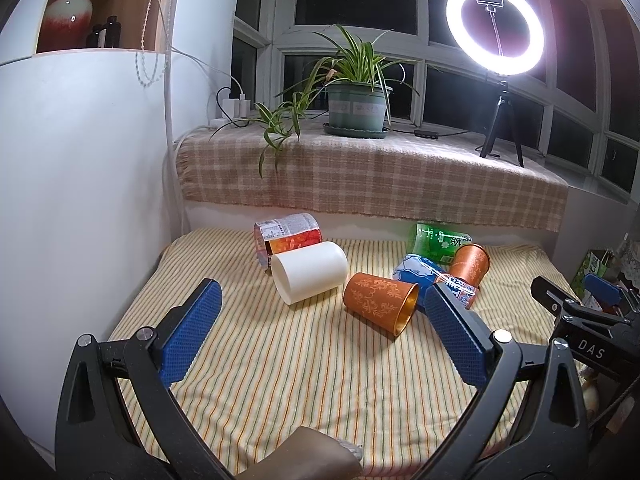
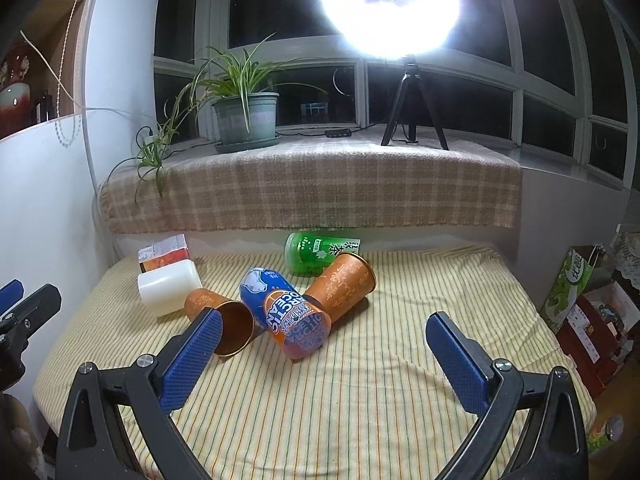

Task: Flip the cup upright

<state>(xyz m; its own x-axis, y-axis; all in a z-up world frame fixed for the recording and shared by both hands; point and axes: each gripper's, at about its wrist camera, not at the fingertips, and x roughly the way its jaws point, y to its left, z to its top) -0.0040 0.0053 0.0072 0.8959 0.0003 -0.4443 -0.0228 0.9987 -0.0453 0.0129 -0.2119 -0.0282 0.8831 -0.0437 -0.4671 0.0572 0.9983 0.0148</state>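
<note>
Several cups lie on their sides on a striped cloth (image 1: 280,360). A white cup (image 1: 310,272) lies at the left, with a printed paper cup (image 1: 287,236) behind it. An orange patterned cup (image 1: 380,303) lies in the middle, mouth toward me. A blue printed cup (image 2: 286,314), a second orange cup (image 2: 342,286) and a green cup (image 2: 320,252) lie further right. My left gripper (image 1: 322,308) is open and empty, just short of the white and orange cups. My right gripper (image 2: 324,336) is open and empty, in front of the blue cup.
A sill with a plaid cloth (image 1: 380,176) runs behind the cups and carries a potted plant (image 1: 356,108) and a ring light on a tripod (image 1: 496,28). A white cabinet (image 1: 80,160) stands at the left. Bags and boxes (image 2: 580,304) stand at the right of the striped cloth.
</note>
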